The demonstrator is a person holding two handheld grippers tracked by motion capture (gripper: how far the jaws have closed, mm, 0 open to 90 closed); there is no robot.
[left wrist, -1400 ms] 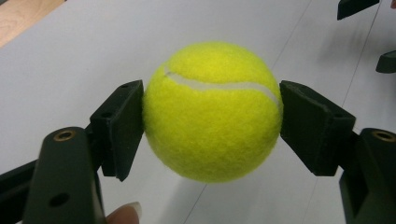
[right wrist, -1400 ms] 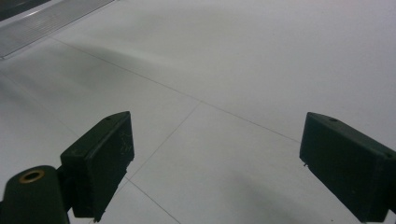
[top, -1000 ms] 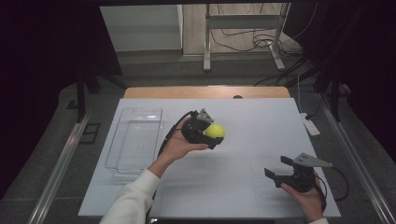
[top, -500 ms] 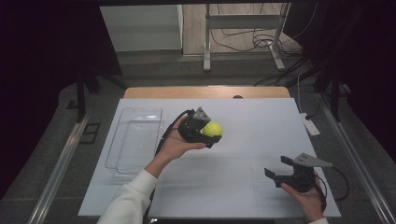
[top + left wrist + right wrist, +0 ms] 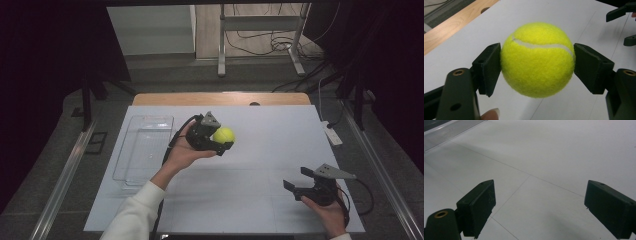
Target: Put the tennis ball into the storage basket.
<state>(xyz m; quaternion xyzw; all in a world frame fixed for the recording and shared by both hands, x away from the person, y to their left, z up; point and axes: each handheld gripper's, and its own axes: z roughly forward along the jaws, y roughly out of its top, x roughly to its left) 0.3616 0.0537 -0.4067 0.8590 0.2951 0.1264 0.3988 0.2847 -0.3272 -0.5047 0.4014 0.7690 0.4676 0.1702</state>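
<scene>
No writing, label, brand or number can be read anywhere; the tennis ball [image 5: 537,58] at the centre of the frame shows just its plain white seam.

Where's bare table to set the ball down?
Widest free patch: white table between the left gripper, shut on the ball, and the open right gripper. Also free: the far right, up to the white remote at the edge. Taken: the left side, under the clear tray.

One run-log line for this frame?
left gripper: shut on tennis ball, above table | right gripper: open | clear tray: table's left
</scene>
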